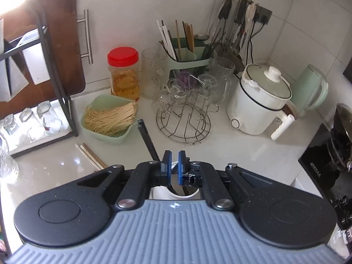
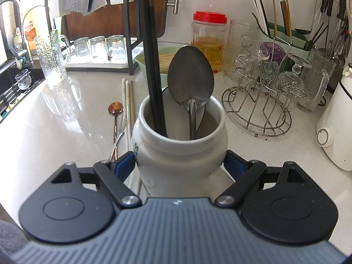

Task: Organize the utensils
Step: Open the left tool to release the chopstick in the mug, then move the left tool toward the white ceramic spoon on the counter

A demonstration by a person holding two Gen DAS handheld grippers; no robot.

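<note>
Copper spoon (image 2: pixel 115 110) shows only from right wrist

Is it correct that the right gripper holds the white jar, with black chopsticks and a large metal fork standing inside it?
Not quite. In the right wrist view, the right gripper does hold the white jar, and black chopsticks stand inside, but the large metal utensil beside them is a spoon, not a fork.
</note>
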